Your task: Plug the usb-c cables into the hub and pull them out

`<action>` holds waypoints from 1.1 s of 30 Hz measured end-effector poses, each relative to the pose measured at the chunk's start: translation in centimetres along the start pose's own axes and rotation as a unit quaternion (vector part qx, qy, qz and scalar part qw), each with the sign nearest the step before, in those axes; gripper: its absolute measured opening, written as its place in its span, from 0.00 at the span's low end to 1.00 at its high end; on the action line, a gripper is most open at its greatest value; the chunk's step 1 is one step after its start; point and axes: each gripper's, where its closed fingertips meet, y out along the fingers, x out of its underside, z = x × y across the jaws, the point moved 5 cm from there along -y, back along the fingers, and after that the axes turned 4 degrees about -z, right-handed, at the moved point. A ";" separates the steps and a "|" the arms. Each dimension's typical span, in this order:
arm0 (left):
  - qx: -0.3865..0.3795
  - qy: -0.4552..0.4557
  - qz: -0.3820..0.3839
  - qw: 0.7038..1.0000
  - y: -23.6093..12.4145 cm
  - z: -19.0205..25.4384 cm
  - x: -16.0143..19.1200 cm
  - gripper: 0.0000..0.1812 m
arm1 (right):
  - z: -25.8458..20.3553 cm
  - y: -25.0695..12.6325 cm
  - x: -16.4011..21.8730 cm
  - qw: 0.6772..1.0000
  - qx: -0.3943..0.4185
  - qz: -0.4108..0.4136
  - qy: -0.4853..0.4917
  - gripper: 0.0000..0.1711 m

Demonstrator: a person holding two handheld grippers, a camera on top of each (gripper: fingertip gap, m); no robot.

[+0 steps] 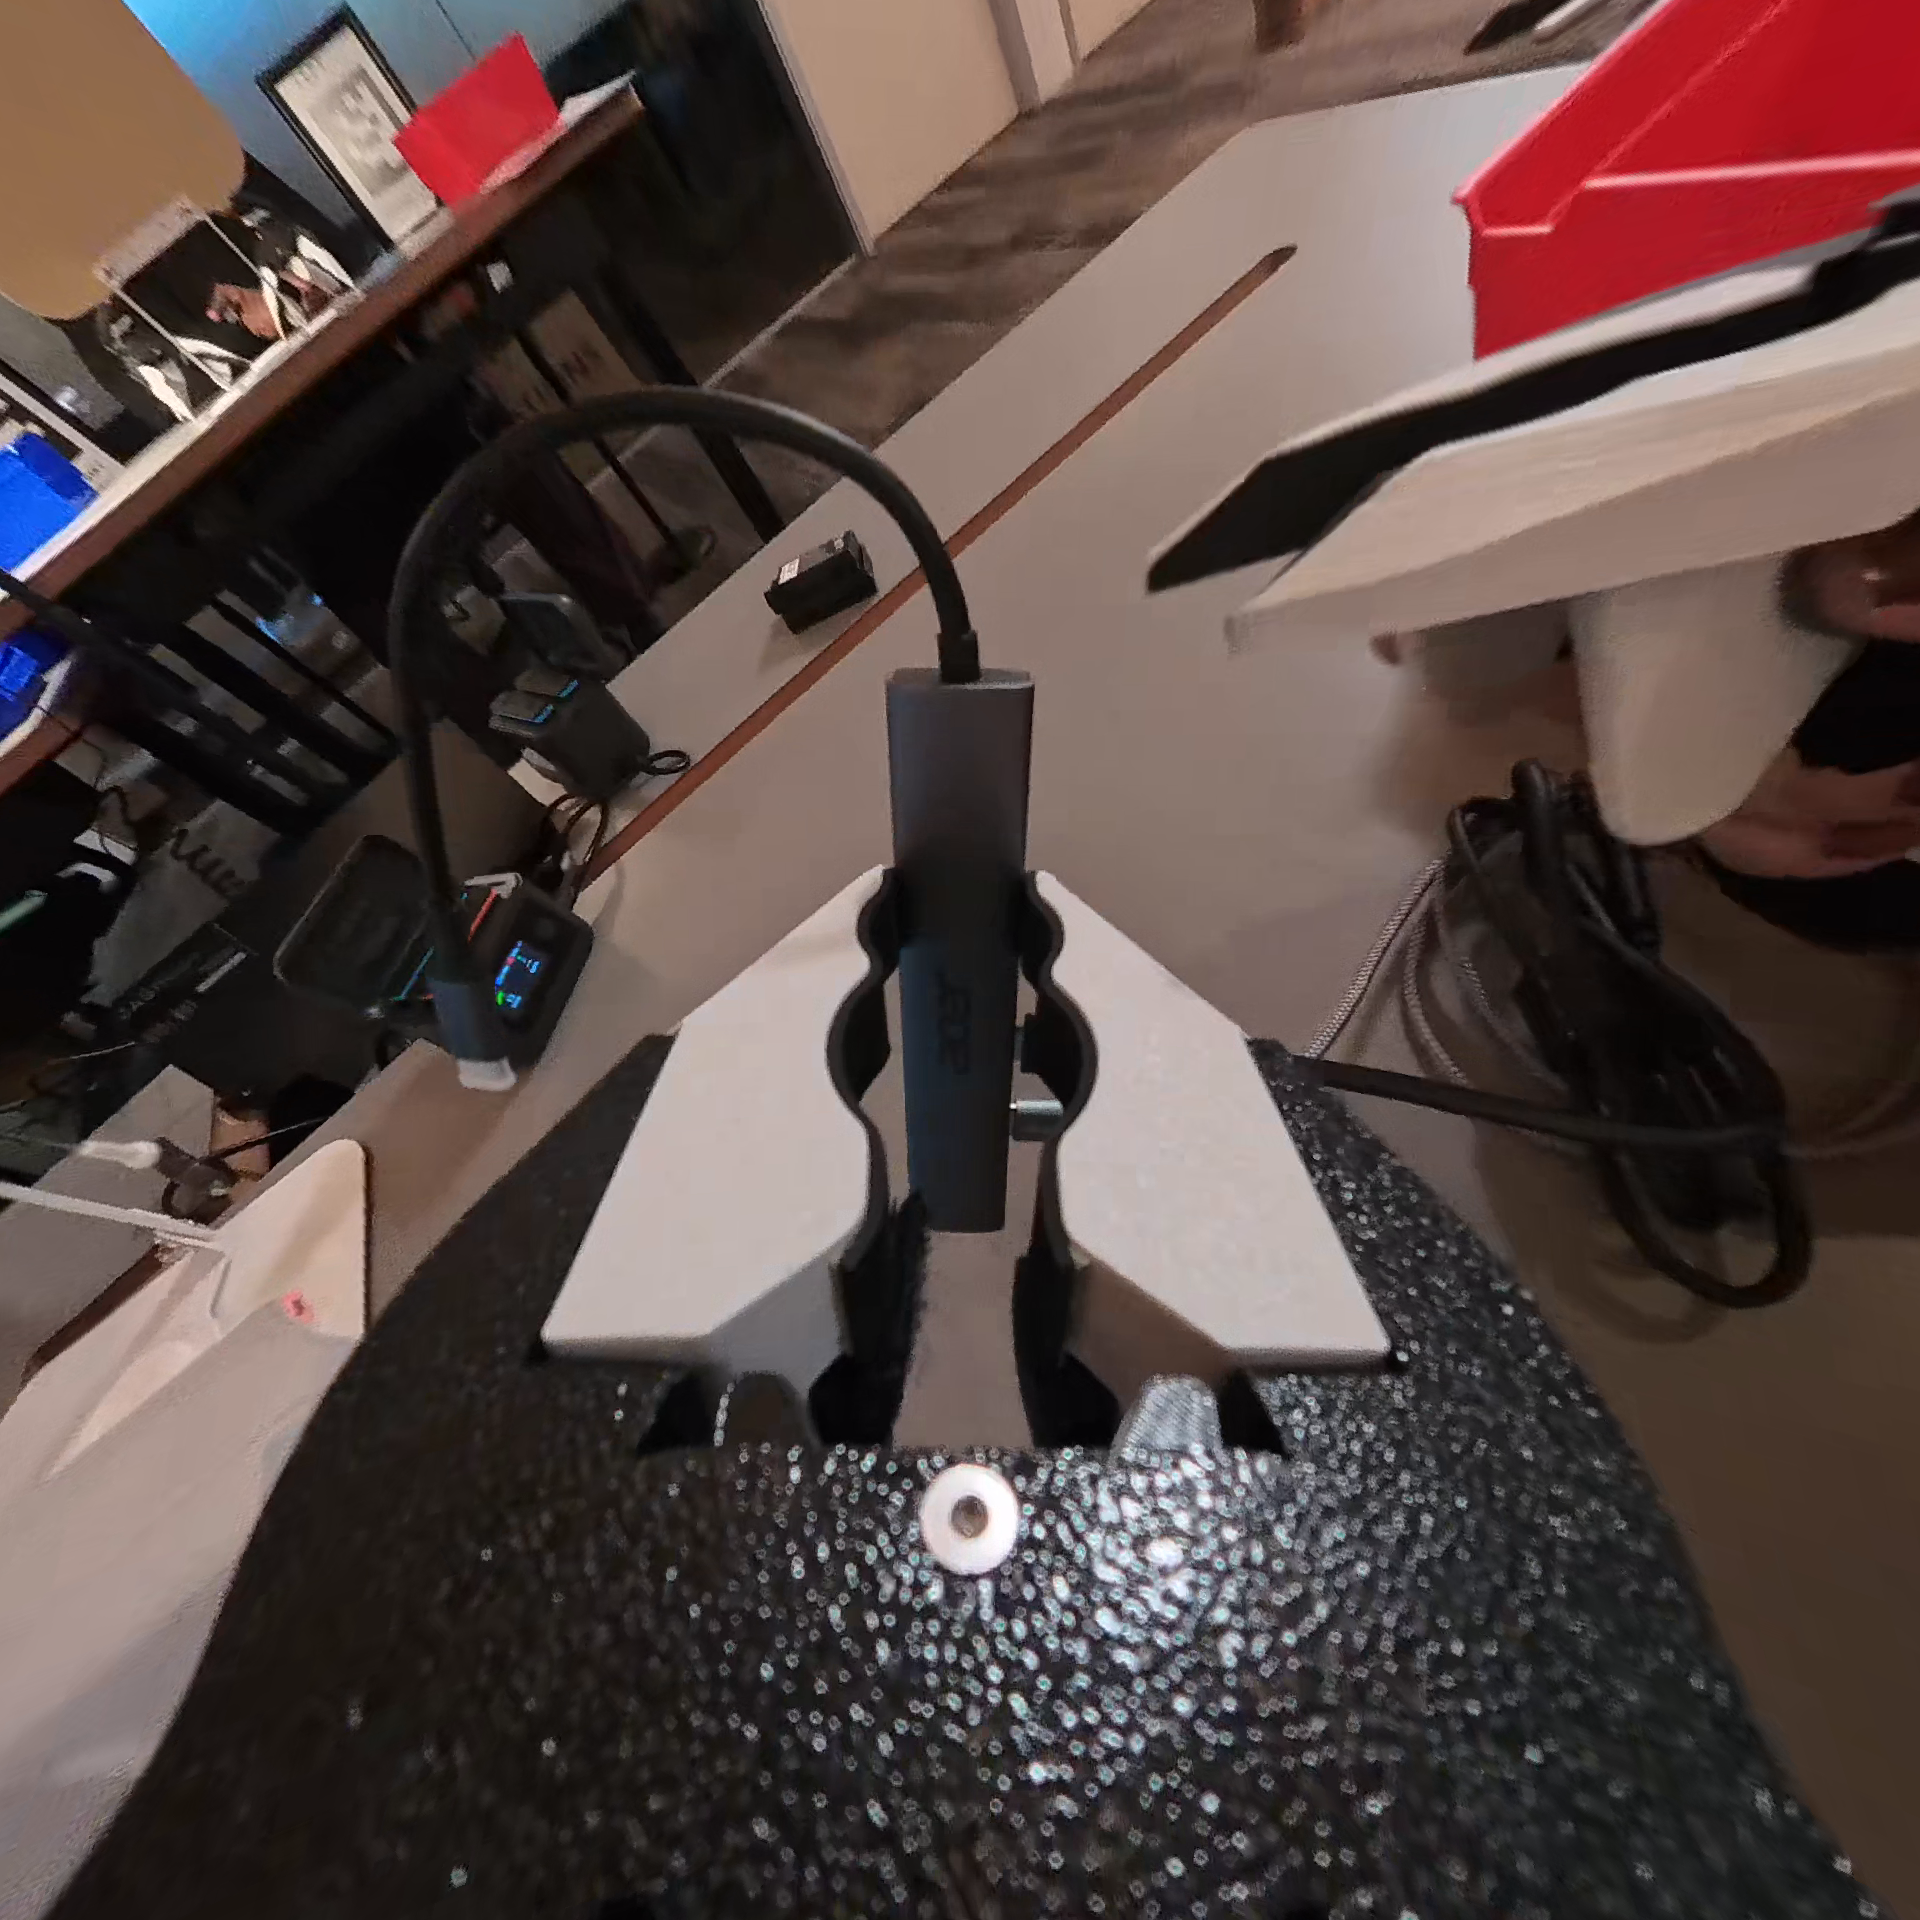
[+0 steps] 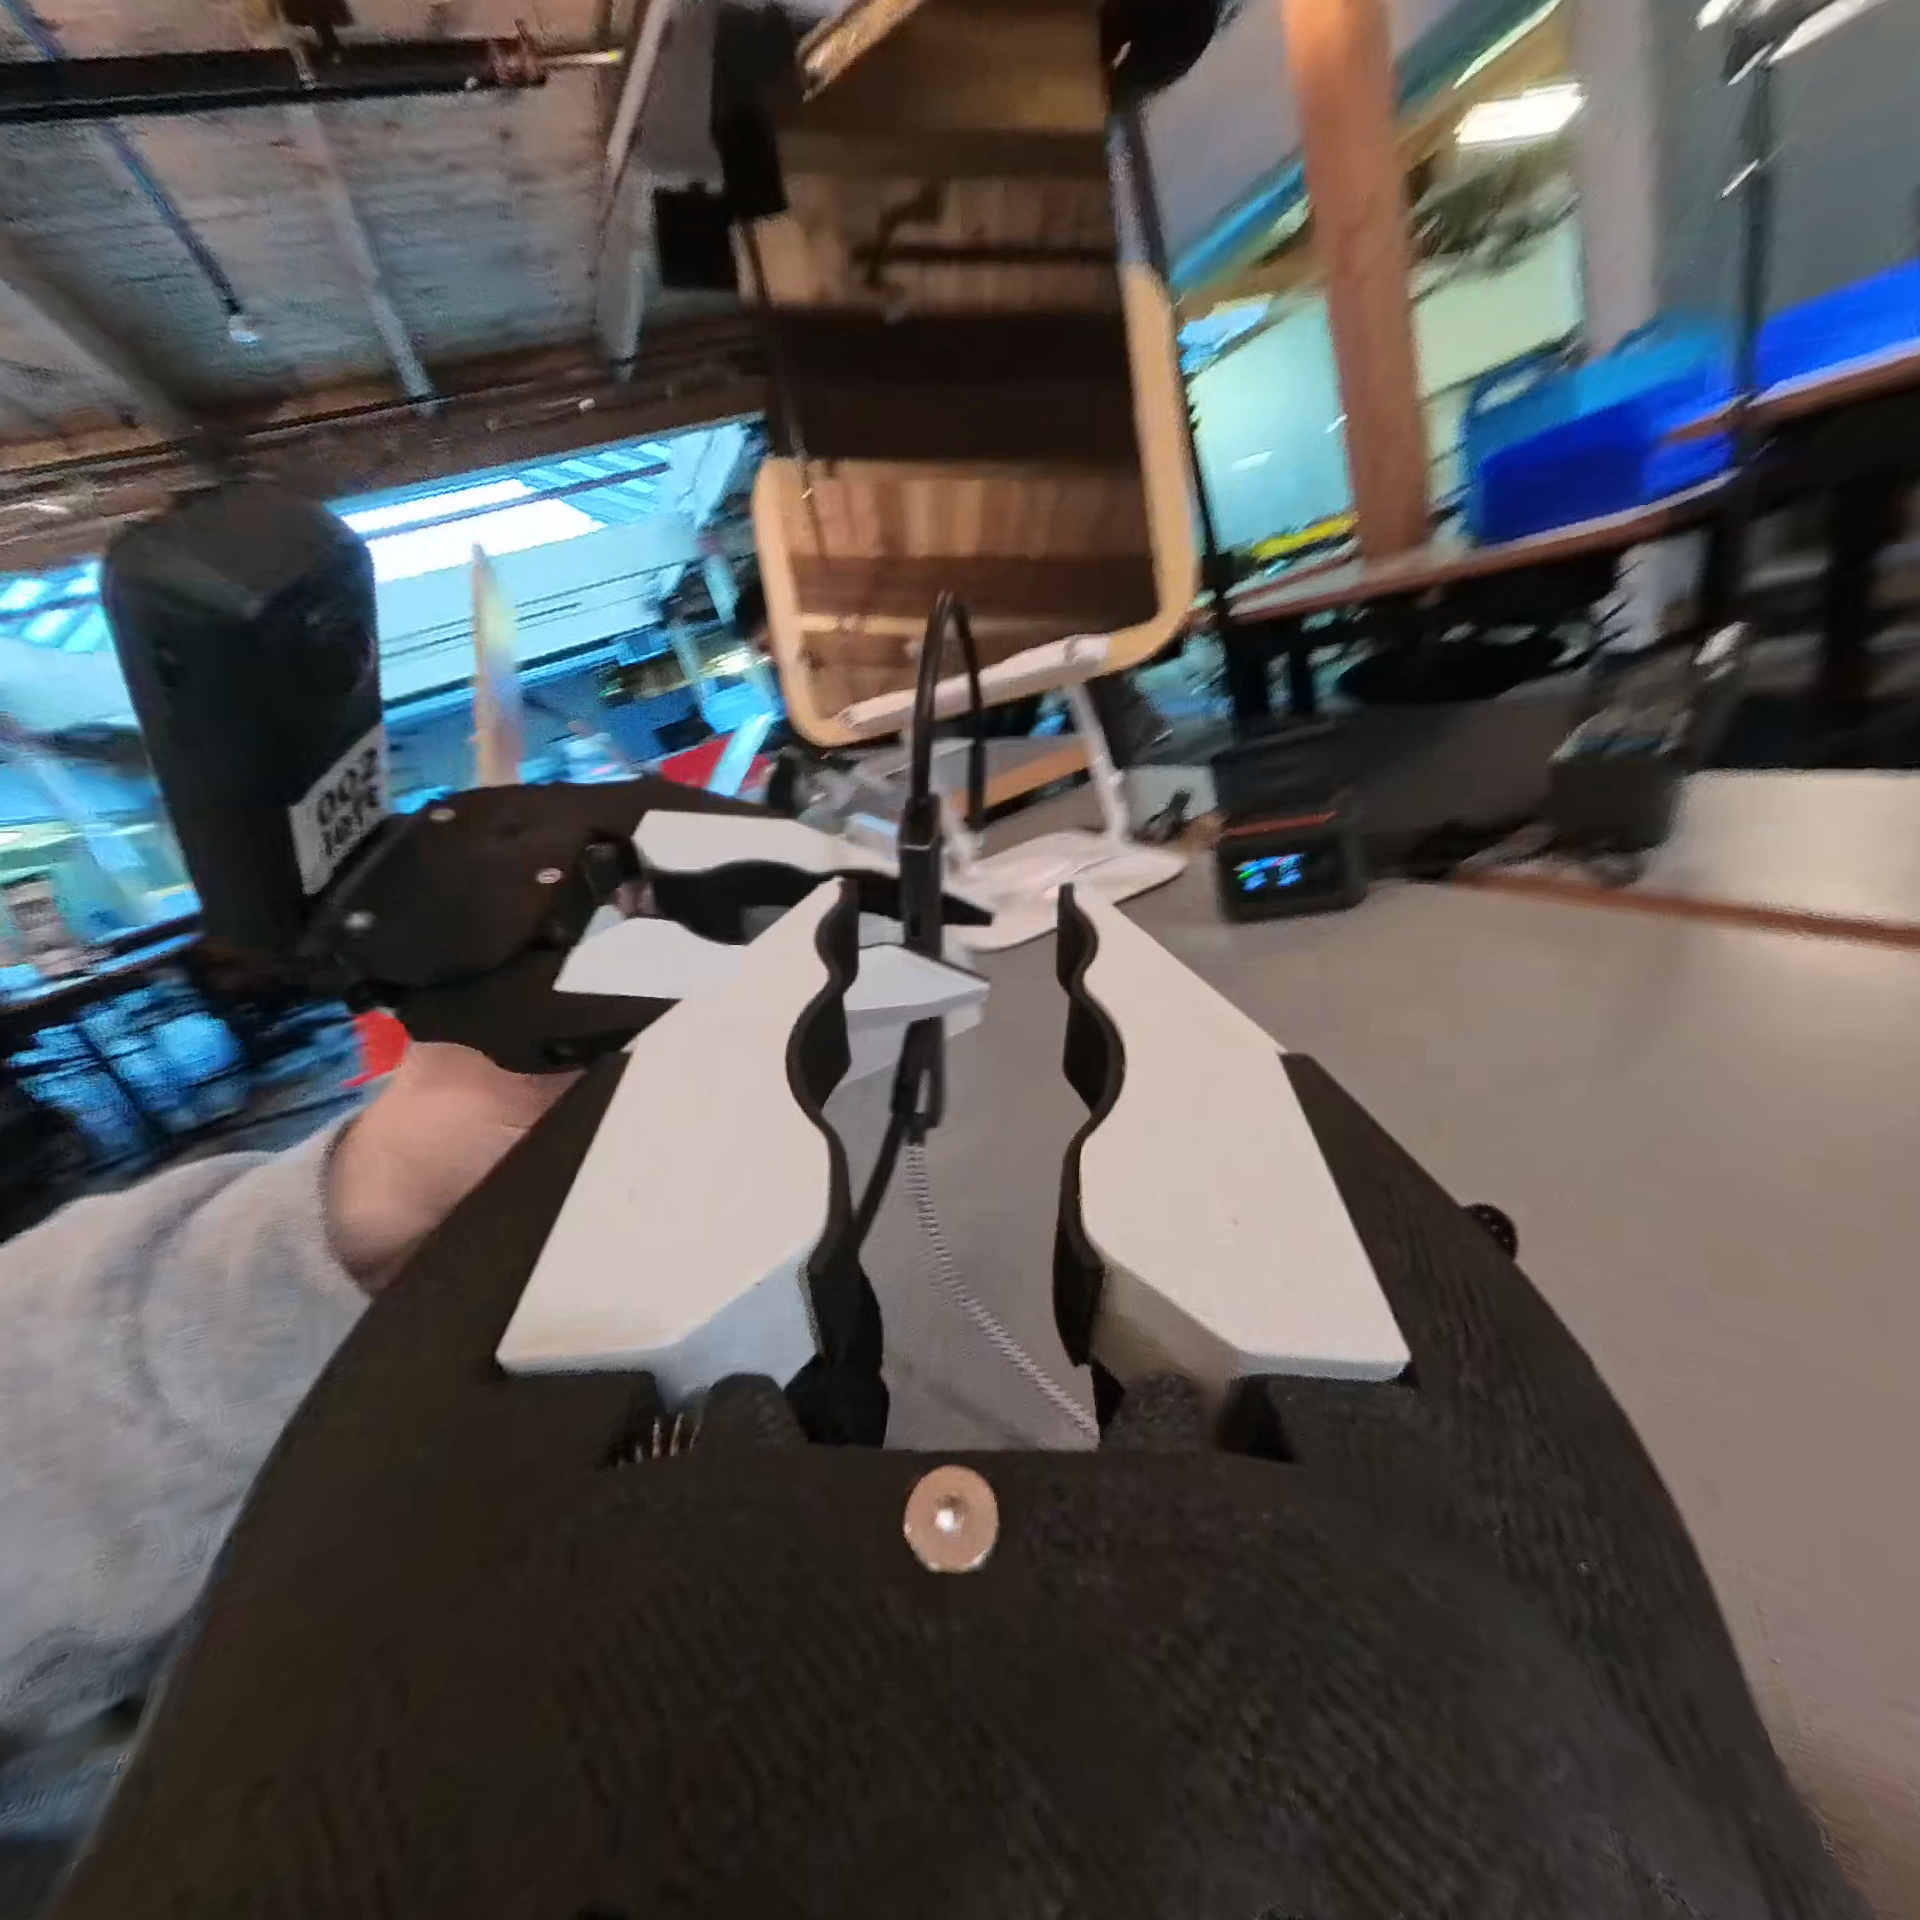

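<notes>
Between the fingers of the left hand-held gripper (image 1: 961, 1049), a slim grey hub (image 1: 958, 935) is clamped, its long axis running straight forward along the fingers and its far end raised clear of the pale surface (image 1: 1195, 727). From that far end the hub's own black lead (image 1: 665, 436) is seen to arch up and over to the left. On the hub's right side, a small plug (image 1: 1034, 1117) is seated in a port, and its thin black cable (image 1: 1455, 1107) is led off to the right toward a heap of coiled cables (image 1: 1621, 1039). The right hand-held gripper (image 2: 956, 1039) is held wide open with nothing gripped. In the right wrist view the hub is found straight ahead, just past the fingertips, standing nearly upright, with the plugged cable hanging below it and passing down through the open gap close to the left finger. The right hand-held gripper is therefore judged to be the one nearer the plug, and the coming move is judged to depend on its closing on the plug body just below the hub, so that the pull runs out sideways from the port, square to the hub's length.
</notes>
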 end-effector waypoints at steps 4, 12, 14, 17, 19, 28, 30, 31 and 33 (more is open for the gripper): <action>-0.013 0.037 0.005 0.999 0.0 1.2 0.4 0.11 | -0.5 0.8 1.1 0.997 -0.056 -0.027 0.037 0.18; 0.014 0.083 0.021 0.996 -0.4 3.3 1.0 0.12 | -0.6 0.6 1.7 0.995 -0.049 -0.086 -0.026 0.05; 0.081 0.059 0.036 0.994 -1.1 4.0 1.2 0.18 | -1.1 0.4 1.7 0.990 -0.060 -0.111 -0.060 0.05; 0.142 0.003 0.074 0.987 -2.6 4.5 1.7 0.22 | -2.2 0.2 2.2 0.975 -0.081 -0.161 -0.129 0.05; 0.195 -0.015 0.053 0.979 -3.2 5.0 2.9 0.25 | -3.3 0.0 2.5 0.965 -0.113 -0.181 -0.150 0.05; 0.343 -0.093 0.082 0.931 -4.5 6.3 5.0 0.07 | -5.0 -0.9 3.0 0.950 -0.219 -0.192 -0.116 0.05; 0.346 -0.103 0.086 0.928 -4.5 6.1 5.2 0.07 | -4.8 -0.6 3.0 0.955 -0.209 -0.181 -0.107 0.05; 0.333 -0.105 0.094 0.932 -4.4 5.7 5.1 0.07 | -4.5 -0.5 2.8 0.960 -0.199 -0.171 -0.098 0.06; 0.314 -0.106 0.113 0.937 -4.5 5.2 5.0 0.06 | -3.9 -0.5 2.9 0.962 -0.190 -0.180 -0.078 0.16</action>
